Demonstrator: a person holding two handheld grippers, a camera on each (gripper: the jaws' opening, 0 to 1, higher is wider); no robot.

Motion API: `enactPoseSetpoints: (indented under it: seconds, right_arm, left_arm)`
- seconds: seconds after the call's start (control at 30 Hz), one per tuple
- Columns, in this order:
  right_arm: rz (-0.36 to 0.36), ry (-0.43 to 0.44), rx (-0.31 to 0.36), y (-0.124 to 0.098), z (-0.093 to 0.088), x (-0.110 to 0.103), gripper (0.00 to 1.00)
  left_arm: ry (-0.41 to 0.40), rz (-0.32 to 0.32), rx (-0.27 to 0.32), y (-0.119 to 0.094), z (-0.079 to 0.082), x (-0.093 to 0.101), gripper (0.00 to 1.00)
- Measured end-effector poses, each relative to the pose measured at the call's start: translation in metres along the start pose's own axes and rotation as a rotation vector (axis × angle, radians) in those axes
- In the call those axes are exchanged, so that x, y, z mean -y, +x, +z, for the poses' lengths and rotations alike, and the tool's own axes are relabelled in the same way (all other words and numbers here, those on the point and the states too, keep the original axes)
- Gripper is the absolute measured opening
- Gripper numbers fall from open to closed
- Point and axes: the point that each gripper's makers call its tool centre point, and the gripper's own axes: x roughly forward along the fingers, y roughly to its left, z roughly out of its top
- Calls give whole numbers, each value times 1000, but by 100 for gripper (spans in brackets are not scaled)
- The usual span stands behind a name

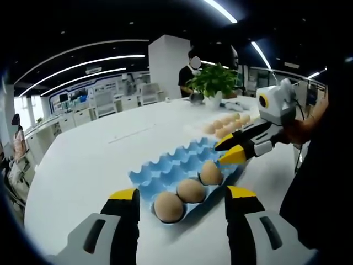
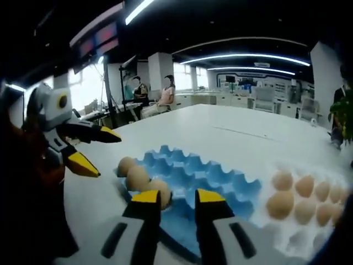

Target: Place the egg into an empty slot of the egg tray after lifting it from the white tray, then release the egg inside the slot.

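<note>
Three brown eggs (image 1: pixel 191 190) sit in a row along one edge of the blue egg tray (image 1: pixel 165 168), its other slots bare; in the left gripper view they lie at 6 o'clock of the tray, in the right gripper view at its 9 o'clock edge. More eggs (image 2: pixel 302 193) rest in the white tray (image 2: pixel 300 234), just beside the blue tray at its 3 o'clock in the right gripper view, at its 1 o'clock in the left gripper view. The left hand-held gripper (image 1: pixel 182 212) hangs over the near edge of the blue tray, jaws parted and holding nothing; it appears at 9 o'clock in the right gripper view. The right hand-held gripper (image 2: pixel 172 205) is released too, its yellow-tipped jaws apart above the blue tray, one tip just beside the nearest egg; in the left gripper view it enters from 3 o'clock, tips over the tray's far corner. Both trays stand on a white tabletop (image 1: pixel 99 149); a potted plant (image 1: pixel 212 83) and a person stand at its far end.
</note>
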Motion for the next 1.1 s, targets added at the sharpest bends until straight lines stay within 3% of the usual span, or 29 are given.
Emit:
enactPoseSetpoints:
  seconds: [0.33,0.73,0.8,0.97,1.1]
  right_arm:
    - [-184,47,-12,-37,-14,55,24]
    - [-503,32,3,-104,-25,144,23]
    - [-588,53,17,-121,-27,167,23]
    - [-737,53,24,-153,-32,203,22]
    - [-777,126,31,-163,-41,217,22]
  left_arm:
    - [3,-3,-3,2,-6,-2,62]
    - [5,-8,-8,1,1,3,62]
    - [6,-10,-12,1,1,3,62]
    - [7,-12,-14,1,3,4,61]
    - [8,-9,-15,1,4,4,61]
